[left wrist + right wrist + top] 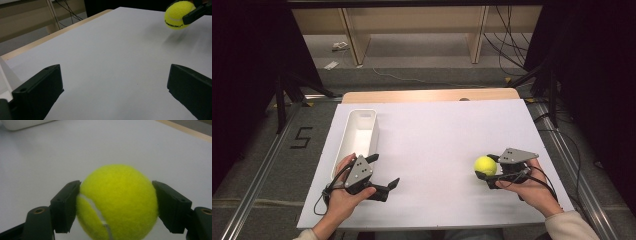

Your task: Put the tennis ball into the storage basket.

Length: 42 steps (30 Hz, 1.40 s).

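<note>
Fuzzy yellow-green tennis ball (117, 202) sits on the right side of the white-covered table (437, 145), near the person's edge, pinched between the black fingers (66, 206) of the right gripper (486, 167). In the right gripper view each pad presses a flank at about mid-height, w/ the white seam facing the camera. In the left gripper view the ball looks just clear of the surface, shadow below it. Grip seems centred, so lift straight up & don't squeeze harder, felt gives a bit. Likely target is the long white plastic bin (359, 135) at the table's left, well apart from the ball: carry level, lower inside before letting go. Left gripper (382, 172) rests beside the bin's near end, fingers (37, 92) spread wide w/ nothing between them; best kept out of the path.
</note>
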Motion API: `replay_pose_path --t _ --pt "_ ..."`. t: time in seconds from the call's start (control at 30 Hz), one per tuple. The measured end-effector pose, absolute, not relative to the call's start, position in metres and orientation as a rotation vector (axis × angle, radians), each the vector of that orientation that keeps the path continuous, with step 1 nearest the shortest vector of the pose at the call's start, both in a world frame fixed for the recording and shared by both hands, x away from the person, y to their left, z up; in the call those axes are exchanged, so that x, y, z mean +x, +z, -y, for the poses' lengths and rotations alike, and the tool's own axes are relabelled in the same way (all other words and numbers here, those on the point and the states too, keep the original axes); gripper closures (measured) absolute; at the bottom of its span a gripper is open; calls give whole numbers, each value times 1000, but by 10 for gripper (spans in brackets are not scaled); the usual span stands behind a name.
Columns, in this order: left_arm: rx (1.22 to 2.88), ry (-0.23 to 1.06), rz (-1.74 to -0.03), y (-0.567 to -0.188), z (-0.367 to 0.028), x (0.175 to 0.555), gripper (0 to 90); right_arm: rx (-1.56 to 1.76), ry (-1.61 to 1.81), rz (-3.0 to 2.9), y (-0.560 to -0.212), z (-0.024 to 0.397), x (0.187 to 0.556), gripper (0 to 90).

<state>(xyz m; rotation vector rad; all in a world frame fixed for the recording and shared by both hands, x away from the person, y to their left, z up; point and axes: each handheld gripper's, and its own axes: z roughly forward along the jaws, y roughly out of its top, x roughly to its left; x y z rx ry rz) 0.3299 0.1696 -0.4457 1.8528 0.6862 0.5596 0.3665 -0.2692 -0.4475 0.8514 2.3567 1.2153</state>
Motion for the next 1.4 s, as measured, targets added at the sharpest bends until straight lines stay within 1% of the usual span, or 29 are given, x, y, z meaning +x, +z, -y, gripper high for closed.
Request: replay_pose_path --t 0.23,1.4 --pt "1852 561 -687 -445 -170 330 0 848 1277 -2314 -442 266 370 266" --pt "1843 562 -680 -444 -170 329 0 800 1335 -2292 -432 238 385 266"
